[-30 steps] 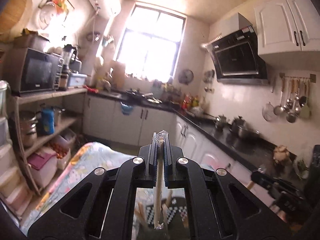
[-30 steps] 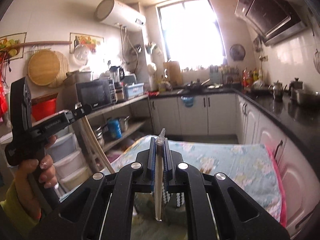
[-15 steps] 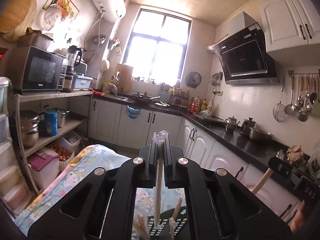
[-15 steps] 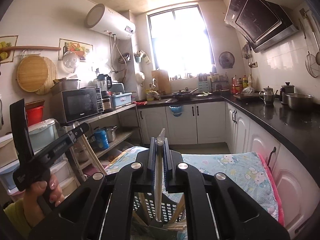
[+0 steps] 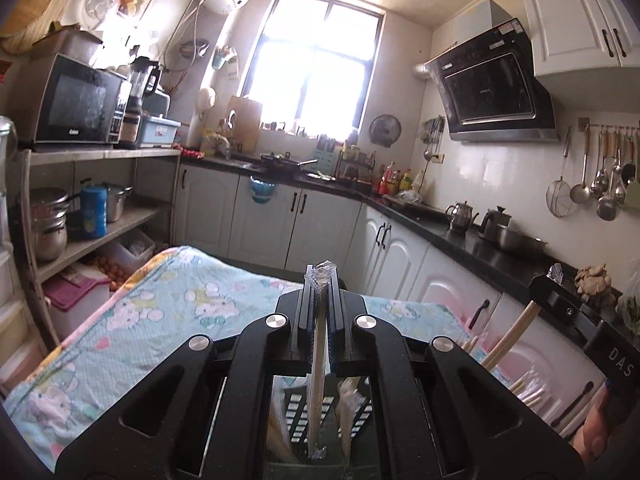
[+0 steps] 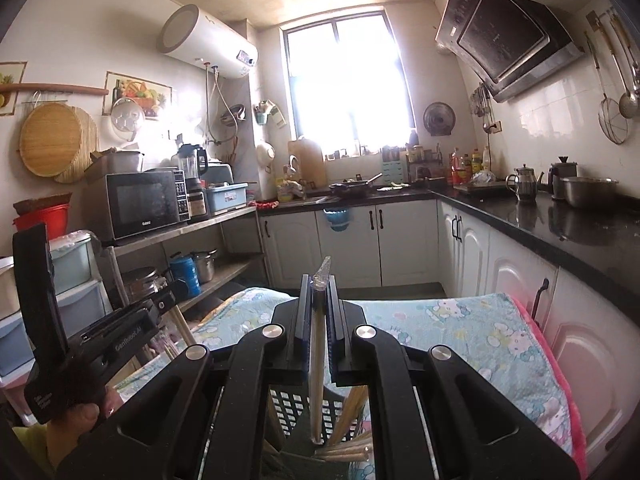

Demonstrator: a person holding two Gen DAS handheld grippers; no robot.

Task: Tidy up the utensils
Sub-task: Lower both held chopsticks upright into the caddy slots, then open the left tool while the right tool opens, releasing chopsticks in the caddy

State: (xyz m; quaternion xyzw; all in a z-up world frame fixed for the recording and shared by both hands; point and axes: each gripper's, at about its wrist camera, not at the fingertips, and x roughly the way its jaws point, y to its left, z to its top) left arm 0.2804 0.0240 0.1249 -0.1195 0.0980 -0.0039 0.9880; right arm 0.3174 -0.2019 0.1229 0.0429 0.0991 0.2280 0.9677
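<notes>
Legible text: "DAS" in white on the right gripper (image 5: 558,280) body, left wrist view. "GenRobot.AI" on the left gripper (image 6: 168,304) body, right wrist view. Microwave (image 6: 142,204) brand mark too small to read.

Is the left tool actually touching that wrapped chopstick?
Touching. The left wrist view shows the left tool with both fingers pressed against the wrapped chopstick, no gap on either side, above the black holder.
</notes>
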